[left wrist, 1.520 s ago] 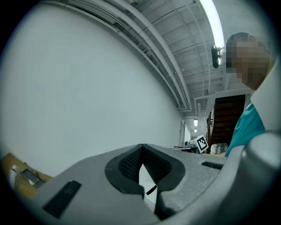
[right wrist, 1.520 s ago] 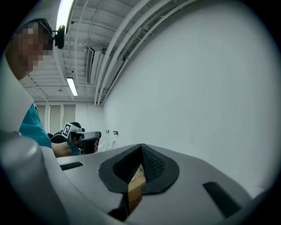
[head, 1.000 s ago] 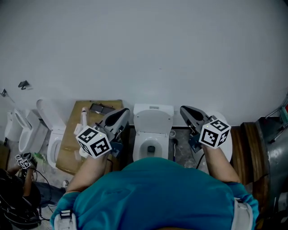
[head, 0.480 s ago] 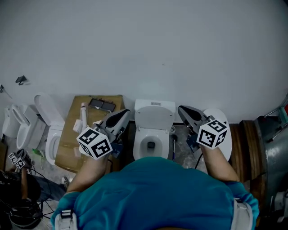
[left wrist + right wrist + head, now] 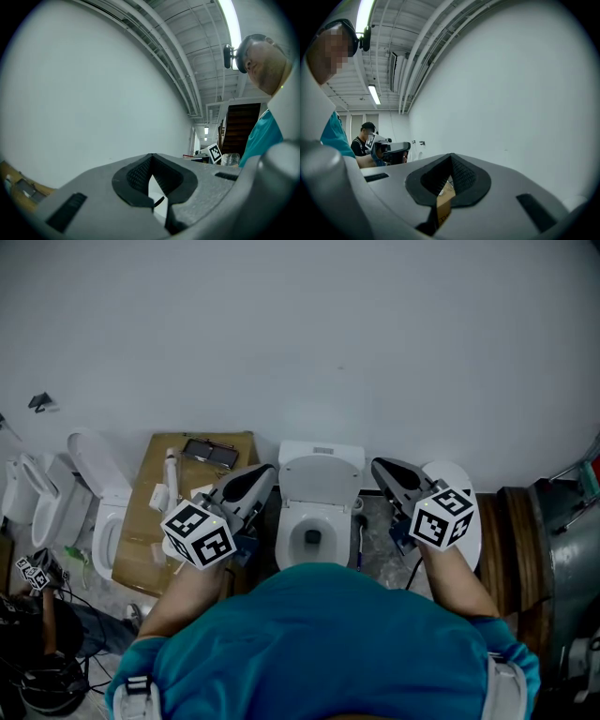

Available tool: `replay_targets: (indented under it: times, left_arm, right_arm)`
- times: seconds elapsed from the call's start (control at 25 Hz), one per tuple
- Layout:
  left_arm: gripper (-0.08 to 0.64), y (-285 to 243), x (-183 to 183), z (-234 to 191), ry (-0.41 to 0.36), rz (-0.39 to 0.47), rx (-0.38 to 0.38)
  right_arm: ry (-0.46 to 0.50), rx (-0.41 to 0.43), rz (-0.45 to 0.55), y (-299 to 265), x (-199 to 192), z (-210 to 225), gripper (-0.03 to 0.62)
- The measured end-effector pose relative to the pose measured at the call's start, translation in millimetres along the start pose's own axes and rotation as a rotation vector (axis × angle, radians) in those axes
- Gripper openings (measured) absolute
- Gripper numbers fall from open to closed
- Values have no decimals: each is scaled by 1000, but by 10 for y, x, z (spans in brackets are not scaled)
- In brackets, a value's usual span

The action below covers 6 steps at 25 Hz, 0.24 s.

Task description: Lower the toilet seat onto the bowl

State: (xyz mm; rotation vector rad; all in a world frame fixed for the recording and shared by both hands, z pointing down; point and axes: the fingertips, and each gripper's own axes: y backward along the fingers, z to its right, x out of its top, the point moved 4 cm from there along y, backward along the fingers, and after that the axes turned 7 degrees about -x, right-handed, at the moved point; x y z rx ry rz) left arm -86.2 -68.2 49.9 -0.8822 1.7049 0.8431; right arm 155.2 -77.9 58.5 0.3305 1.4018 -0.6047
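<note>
A white toilet (image 5: 316, 512) stands against the wall at the centre of the head view. Its bowl (image 5: 312, 538) is uncovered, and the seat and lid (image 5: 322, 486) look raised against the tank (image 5: 322, 456). My left gripper (image 5: 265, 472) hovers just left of the toilet, its jaws shut and empty. My right gripper (image 5: 381, 466) hovers just right of it, also shut with nothing held. In the left gripper view the left gripper (image 5: 151, 157) points at the bare wall; the right gripper (image 5: 451, 157) does the same in its own view. Neither touches the toilet.
A flat cardboard sheet (image 5: 150, 521) with small tools lies left of the toilet, and another toilet (image 5: 94, 502) stands beyond it. A white round lid (image 5: 464, 502) leans at the right, next to a metal drum (image 5: 567, 549). Another person (image 5: 363, 140) holds grippers further off.
The head view has drifted a little, so the toilet sits slightly higher in it. Both grippers stay shut at either side of the toilet.
</note>
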Motion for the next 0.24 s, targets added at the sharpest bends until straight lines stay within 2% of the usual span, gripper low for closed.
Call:
replay_targets:
  times: [0.24]
  left_arm:
    - [2,-10,-6,-3,0,-6,-5]
  right_arm:
    - [14,-2,-2,2,-2,0,-2]
